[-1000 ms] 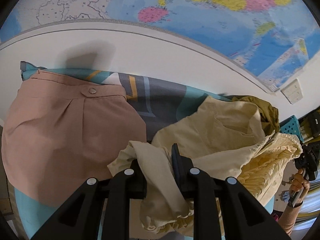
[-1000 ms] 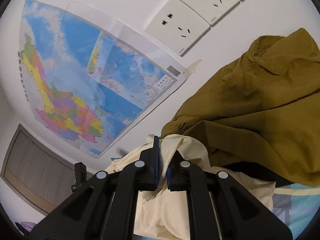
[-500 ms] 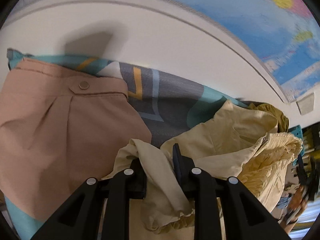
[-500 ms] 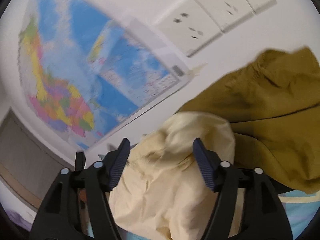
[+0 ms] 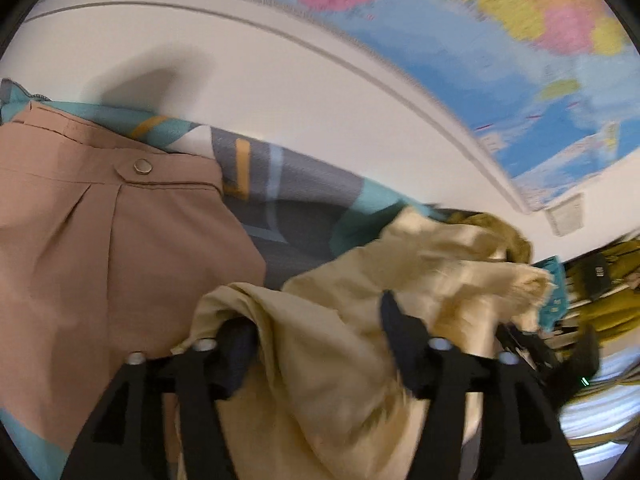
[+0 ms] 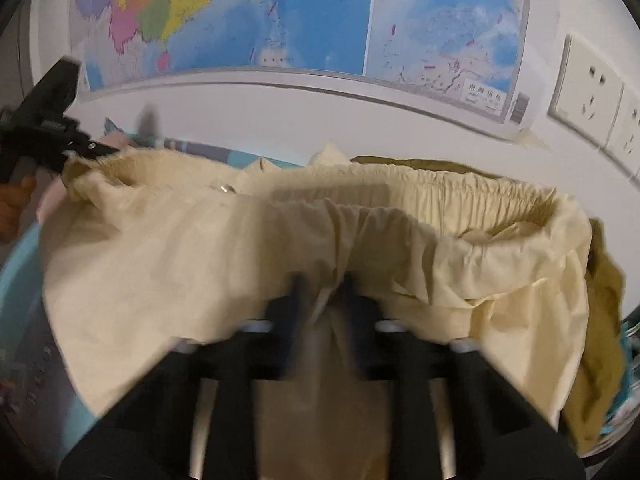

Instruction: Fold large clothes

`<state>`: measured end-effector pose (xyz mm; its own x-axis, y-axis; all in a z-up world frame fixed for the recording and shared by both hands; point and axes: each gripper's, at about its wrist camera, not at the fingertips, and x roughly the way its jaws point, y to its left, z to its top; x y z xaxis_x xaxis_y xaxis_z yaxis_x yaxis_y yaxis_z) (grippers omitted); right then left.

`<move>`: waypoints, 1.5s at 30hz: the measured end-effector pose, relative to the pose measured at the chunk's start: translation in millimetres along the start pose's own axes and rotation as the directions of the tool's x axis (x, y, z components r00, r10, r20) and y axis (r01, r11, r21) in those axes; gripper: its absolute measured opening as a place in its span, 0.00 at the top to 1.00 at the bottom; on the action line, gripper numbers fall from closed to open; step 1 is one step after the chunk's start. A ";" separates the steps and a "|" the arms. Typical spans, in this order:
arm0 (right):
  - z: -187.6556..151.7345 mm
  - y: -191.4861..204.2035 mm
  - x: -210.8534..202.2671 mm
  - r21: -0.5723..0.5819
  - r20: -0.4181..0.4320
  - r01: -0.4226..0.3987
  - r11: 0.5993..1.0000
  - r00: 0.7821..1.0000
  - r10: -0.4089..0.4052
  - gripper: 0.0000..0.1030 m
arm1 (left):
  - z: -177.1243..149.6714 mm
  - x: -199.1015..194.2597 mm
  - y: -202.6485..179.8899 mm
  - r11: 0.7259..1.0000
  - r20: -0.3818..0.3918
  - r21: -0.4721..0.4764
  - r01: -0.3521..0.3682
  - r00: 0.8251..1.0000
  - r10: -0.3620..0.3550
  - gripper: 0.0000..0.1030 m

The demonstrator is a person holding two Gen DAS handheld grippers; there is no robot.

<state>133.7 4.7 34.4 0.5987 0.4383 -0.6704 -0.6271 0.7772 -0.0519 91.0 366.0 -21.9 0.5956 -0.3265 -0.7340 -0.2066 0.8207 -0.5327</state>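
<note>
Pinching the cream trousers (image 6: 304, 240) just under their elastic waistband, your right gripper (image 6: 320, 292) has just closed, seemingly on cloth through blur; your left gripper (image 5: 316, 320) has just opened wide, cloth draped loosely between its fingers, beside the pink garment (image 5: 100, 248) on the patterned bedsheet (image 5: 288, 200).

The wall map (image 6: 304, 20) has a small label box with words, but they are too tiny to read.

Cream-yellow trousers (image 6: 248, 248), dusty-pink garment (image 5: 100, 240), olive cloth (image 6: 600, 312), teal-grey-orange patterned sheet (image 5: 280, 188), blue multicoloured map (image 6: 320, 16).
</note>
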 end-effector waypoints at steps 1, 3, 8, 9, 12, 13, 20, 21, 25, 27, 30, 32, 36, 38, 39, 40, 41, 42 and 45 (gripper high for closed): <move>2.3 -2.7 -3.9 0.011 0.014 -0.011 1.000 1.000 0.011 0.91 | -3.3 -9.0 -1.0 1.000 0.030 0.012 0.010 1.000 -0.010 0.32; 6.7 -5.3 -14.1 0.018 0.041 -0.018 1.000 0.999 0.018 0.94 | -11.2 -25.7 -7.5 0.997 0.079 0.064 0.033 0.996 -0.038 0.30; 31.2 -18.1 -40.0 0.085 0.144 -0.040 0.996 0.989 0.027 0.95 | -34.6 -64.9 -34.8 0.970 0.192 0.225 0.092 0.972 -0.137 0.22; 34.7 -18.8 -39.0 0.088 0.150 -0.038 0.995 0.988 0.024 0.95 | -39.7 -63.7 -44.9 0.961 0.195 0.270 0.059 0.974 -0.114 0.22; 45.3 -14.7 -12.5 0.070 0.121 0.023 0.997 0.992 -0.031 0.96 | -51.9 -41.1 -69.2 0.927 0.180 0.373 -0.043 0.983 -0.027 0.22; 45.8 -13.1 1.3 0.068 0.098 0.045 0.997 0.994 -0.051 0.96 | -54.1 -29.8 -71.1 0.920 0.153 0.390 -0.050 0.988 -0.011 0.22; 39.3 -18.6 26.6 0.109 0.042 0.023 0.994 0.999 -0.028 0.64 | -64.1 55.9 -63.9 0.882 0.084 0.411 -0.230 0.973 0.214 0.29; 37.8 -21.0 16.9 0.119 0.052 -0.006 0.993 0.999 0.000 0.50 | -65.8 50.5 -64.7 0.886 0.098 0.408 -0.221 0.975 0.199 0.30; 11.7 -40.8 -51.9 0.110 0.174 -0.063 0.992 0.984 0.043 0.42 | -81.0 -6.3 -62.0 0.898 0.243 0.392 -0.201 0.964 0.109 0.25; -9.5 -57.5 -75.8 0.144 0.199 -0.052 0.988 0.980 0.023 0.30 | -91.5 -37.2 -48.1 0.904 0.331 0.363 -0.225 0.938 0.101 0.19; -57.2 -88.6 -92.7 0.236 0.164 -0.047 0.971 0.986 0.008 0.27 | -109.1 -65.7 -22.5 0.914 0.399 0.309 -0.265 0.908 0.128 0.14; -93.6 -109.1 -91.4 0.304 0.108 -0.027 0.952 0.994 -0.006 0.26 | -120.5 -68.0 -1.6 0.913 0.387 0.284 -0.292 0.907 0.169 0.13; -143.8 -127.4 -70.8 0.400 0.033 -0.095 0.912 0.995 0.089 0.20 | -140.2 -58.2 23.9 0.916 0.316 0.288 -0.279 0.931 0.184 0.12; -150.7 -123.7 -61.2 0.398 0.036 -0.109 0.911 0.994 0.104 0.15 | -148.7 -41.2 23.0 0.917 0.279 0.315 -0.244 0.948 0.156 0.11; -151.4 -122.7 -58.1 0.400 0.042 -0.113 0.909 0.994 0.105 0.13 | -151.9 -36.0 23.1 0.916 0.266 0.331 -0.227 0.954 0.140 0.09; -150.1 -121.9 -53.2 0.403 0.050 -0.132 0.906 0.991 0.122 0.12 | -153.2 -30.3 20.0 0.913 0.267 0.337 -0.230 0.953 0.142 0.09; -148.1 -121.7 -48.4 0.402 0.054 -0.135 0.906 0.991 0.124 0.13 | -152.8 -23.7 16.3 0.909 0.271 0.340 -0.240 0.951 0.149 0.08; -148.6 -122.5 -46.0 0.398 0.056 -0.140 0.907 0.990 0.128 0.16 | -153.3 -18.1 13.7 0.908 0.270 0.345 -0.237 0.952 0.146 0.10; -149.1 -125.0 -43.8 0.388 0.047 -0.146 0.910 0.989 0.139 0.79 | -155.2 -5.0 3.3 0.905 0.293 0.328 -0.272 0.940 0.176 0.39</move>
<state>111.5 -179.0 -40.1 0.5288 0.5625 -0.6356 -0.4645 0.8186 0.3380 -33.2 297.6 -85.3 0.7507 -0.0253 -0.6602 -0.0938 0.9851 -0.1443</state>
